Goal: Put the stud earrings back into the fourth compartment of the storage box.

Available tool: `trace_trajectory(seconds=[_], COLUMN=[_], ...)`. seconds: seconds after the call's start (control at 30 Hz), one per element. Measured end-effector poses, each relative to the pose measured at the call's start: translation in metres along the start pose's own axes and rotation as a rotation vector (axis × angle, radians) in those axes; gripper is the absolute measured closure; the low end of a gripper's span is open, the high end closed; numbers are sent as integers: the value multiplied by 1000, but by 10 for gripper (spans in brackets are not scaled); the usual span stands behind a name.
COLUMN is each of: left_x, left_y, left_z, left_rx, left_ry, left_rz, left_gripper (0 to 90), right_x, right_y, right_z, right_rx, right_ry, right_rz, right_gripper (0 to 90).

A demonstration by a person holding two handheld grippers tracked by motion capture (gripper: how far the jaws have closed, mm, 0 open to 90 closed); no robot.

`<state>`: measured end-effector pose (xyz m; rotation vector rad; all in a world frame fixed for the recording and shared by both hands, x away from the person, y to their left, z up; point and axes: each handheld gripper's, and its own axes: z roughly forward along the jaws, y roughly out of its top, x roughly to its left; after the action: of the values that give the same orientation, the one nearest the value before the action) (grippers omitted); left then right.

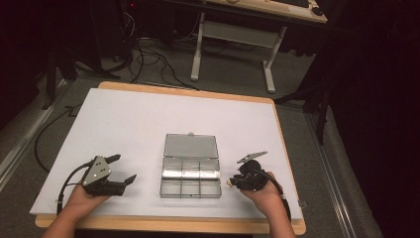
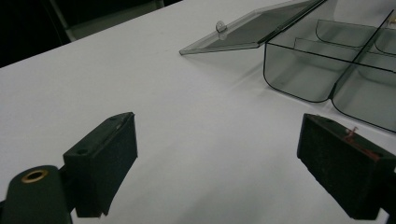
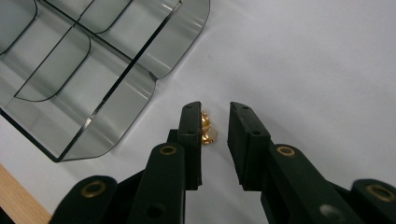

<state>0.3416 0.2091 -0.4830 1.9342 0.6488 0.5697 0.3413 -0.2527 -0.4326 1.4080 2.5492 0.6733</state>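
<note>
Straddling a gold earring (image 3: 206,128) beside the clear box (image 3: 93,70), right tongs (image 3: 215,122) gape; left tongs (image 2: 217,154) spread wide.

One clear box (image 1: 190,178) with six little spaces, one gold piece (image 3: 206,127) and two grippers are being seen.

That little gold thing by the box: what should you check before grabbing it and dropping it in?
1. Gold piece between the right gripper fingers: ok.
2. Fingers pressing it on both sides: not ok, a gap remains on one side.
3. Box lid open: ok.
4. Clear box compartments free: ok for the near ones.
5. Left gripper open and apart from the box: ok.
6. What the piece is: cannot tell.
</note>
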Motion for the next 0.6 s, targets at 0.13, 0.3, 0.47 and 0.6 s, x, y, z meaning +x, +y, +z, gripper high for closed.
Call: trace_trajectory(seconds=[0.13,0.3,0.47,0.6], left_x=[0,0,0,0], left_y=[0,0,0,0], left_z=[0,0,0,0], left_rx=[1,3,3,2], left_ry=[-1,-2,-1,-1], left_rz=[1,4,5,5], left_gripper=[127,127,127,127], right_x=[1,0,0,-2], right_y=[0,-1,-1,-2], right_z=[5,8,10,13], right_rx=[19,33,47,51], right_ry=[4,7,16,20], right_rz=[-1,6,9,5], right_gripper=[781,810,836,856])
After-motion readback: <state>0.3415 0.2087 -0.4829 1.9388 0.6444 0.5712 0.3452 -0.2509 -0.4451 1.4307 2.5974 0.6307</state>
